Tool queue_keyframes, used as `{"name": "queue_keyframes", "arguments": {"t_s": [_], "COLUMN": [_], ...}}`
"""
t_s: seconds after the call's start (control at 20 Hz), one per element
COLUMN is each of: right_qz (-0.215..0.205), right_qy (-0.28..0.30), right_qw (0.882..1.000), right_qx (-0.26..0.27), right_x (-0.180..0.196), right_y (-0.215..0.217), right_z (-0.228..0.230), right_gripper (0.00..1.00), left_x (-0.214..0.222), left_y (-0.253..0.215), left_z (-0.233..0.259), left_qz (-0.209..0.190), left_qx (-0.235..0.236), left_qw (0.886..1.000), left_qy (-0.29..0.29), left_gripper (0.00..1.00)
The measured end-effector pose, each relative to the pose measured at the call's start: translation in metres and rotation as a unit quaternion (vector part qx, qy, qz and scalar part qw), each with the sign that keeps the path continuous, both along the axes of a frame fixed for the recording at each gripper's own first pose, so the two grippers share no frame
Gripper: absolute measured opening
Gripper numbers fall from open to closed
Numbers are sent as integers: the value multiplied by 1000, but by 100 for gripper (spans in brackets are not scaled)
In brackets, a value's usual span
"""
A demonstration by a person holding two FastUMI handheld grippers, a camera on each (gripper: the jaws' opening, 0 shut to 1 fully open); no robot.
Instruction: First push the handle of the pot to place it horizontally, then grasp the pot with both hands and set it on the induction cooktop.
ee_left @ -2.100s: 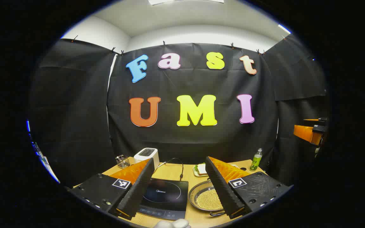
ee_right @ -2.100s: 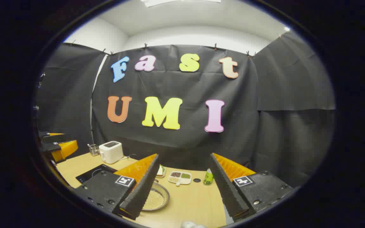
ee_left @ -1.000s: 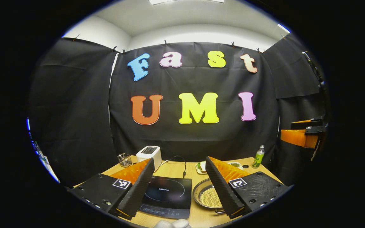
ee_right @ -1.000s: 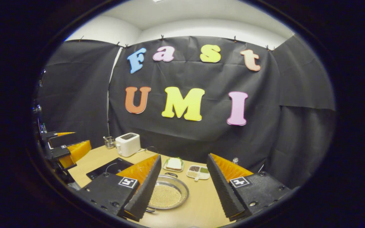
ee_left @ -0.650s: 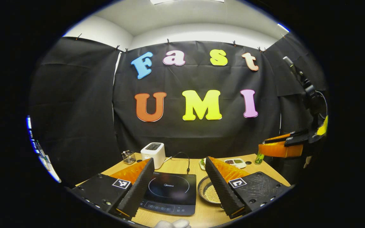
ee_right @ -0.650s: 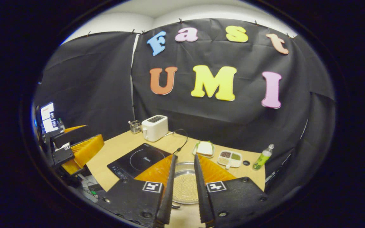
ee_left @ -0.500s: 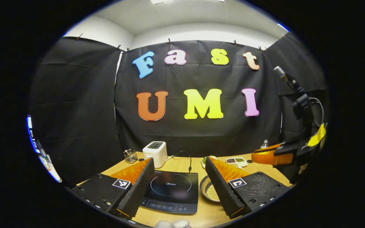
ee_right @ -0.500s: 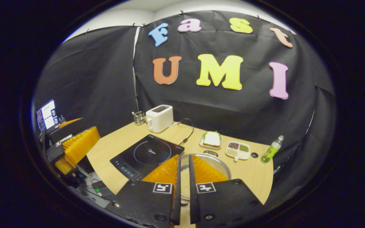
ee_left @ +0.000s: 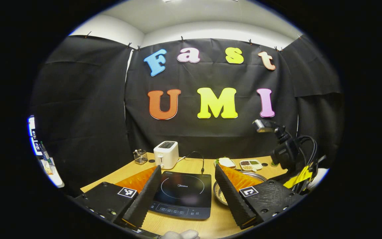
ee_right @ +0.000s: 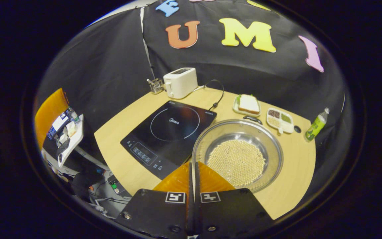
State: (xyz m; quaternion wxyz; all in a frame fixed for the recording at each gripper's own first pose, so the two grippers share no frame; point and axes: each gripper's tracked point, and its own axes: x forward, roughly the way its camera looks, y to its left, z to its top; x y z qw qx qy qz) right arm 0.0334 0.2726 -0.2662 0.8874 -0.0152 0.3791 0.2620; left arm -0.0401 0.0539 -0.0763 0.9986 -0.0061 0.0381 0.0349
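Right gripper [ee_right: 192, 169] closed, empty, over pot [ee_right: 237, 156] rim; cooktop [ee_right: 169, 132] left, toaster [ee_right: 180, 82] beyond. Left gripper [ee_left: 187, 181] open, cooktop ahead.

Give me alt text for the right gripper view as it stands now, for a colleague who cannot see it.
The right hand-held gripper, jaws shut with nothing between them, looks down at a steel pot of pale beads on a wooden table. A black induction cooktop lies just left of the pot. Behind stand a white toaster, a sandwich plate, a divided snack dish and a green bottle.
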Motion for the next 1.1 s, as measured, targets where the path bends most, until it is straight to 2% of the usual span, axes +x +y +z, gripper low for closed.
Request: {"name": "queue_keyframes", "arguments": {"t_s": [0.25, 0.4, 0.55, 0.6, 0.65, 1.1], "right_qz": [-2, -4, -24, -26, -30, -46], "right_qy": [71, 86, 105, 115, 122, 132], "right_qw": [997, 996, 994, 993, 992, 990], "right_qx": [-15, -33, -33, -23, -16, -21], "right_x": [-25, -27, -23, -25, -25, -30], "right_y": [7, 1, -7, -6, -6, -26], "right_z": [-52, -71, -86, -86, -88, -96], "right_gripper": [4, 4, 4, 1, 4, 4], "left_x": [-1, 0, 2, 2, 2, 10], "left_y": [4, 5, 6, 6, 6, -4], "left_z": [-3, -5, -7, -7, -7, -7], "left_qz": [4, 4, 4, 4, 4, -9], "left_qx": [-3, -4, -3, -3, -2, -6], "left_qw": [1000, 1000, 1000, 1000, 1000, 1000], "left_qy": [4, 8, 12, 12, 12, 12], "left_gripper": [96, 96, 96, 96, 96, 96]}}
